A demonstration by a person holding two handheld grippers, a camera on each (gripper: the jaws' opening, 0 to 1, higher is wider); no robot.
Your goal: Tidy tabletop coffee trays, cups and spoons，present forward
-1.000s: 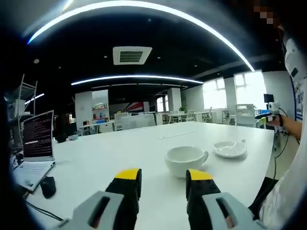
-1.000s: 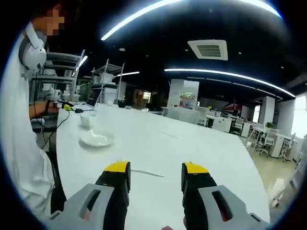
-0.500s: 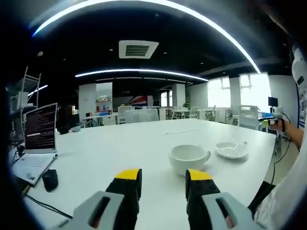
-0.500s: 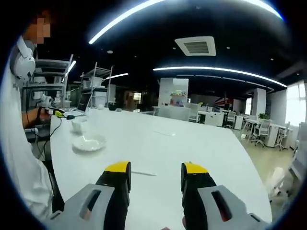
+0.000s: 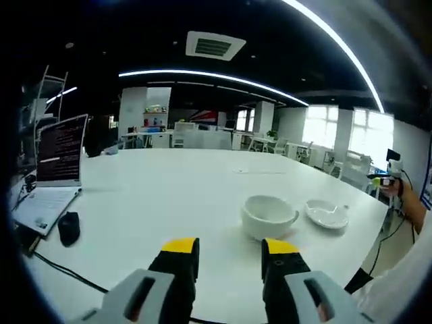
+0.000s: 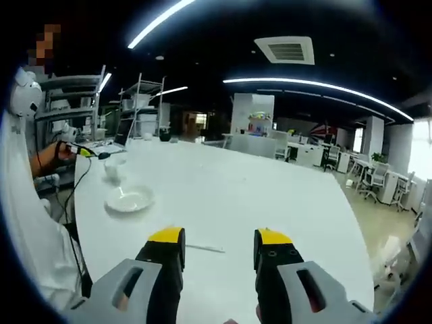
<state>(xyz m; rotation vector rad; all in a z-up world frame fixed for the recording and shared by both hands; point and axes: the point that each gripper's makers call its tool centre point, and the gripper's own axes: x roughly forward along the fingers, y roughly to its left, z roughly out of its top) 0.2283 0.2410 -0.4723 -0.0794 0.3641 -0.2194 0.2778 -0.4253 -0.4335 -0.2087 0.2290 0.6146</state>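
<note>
A white coffee cup (image 5: 269, 214) stands on the white table just beyond my left gripper (image 5: 230, 251), slightly right of its gap. A white saucer (image 5: 328, 214) lies to the cup's right. My left gripper is open with nothing between its yellow-tipped jaws. In the right gripper view the same saucer (image 6: 129, 199) lies at the left with the cup (image 6: 113, 167) behind it. A thin metal spoon (image 6: 206, 248) lies flat on the table just ahead of my right gripper (image 6: 218, 241), which is open and holds nothing.
An open laptop (image 5: 55, 162), a black mouse (image 5: 69, 227) and a black cable (image 5: 74, 273) sit at the table's left end. A person in white stands at the near table edge (image 6: 27, 202). Office desks and chairs fill the background.
Both views have tipped downward a little, so more of the tabletop shows. The cup, saucer and spoon lie where they were. Both grippers remain open.
</note>
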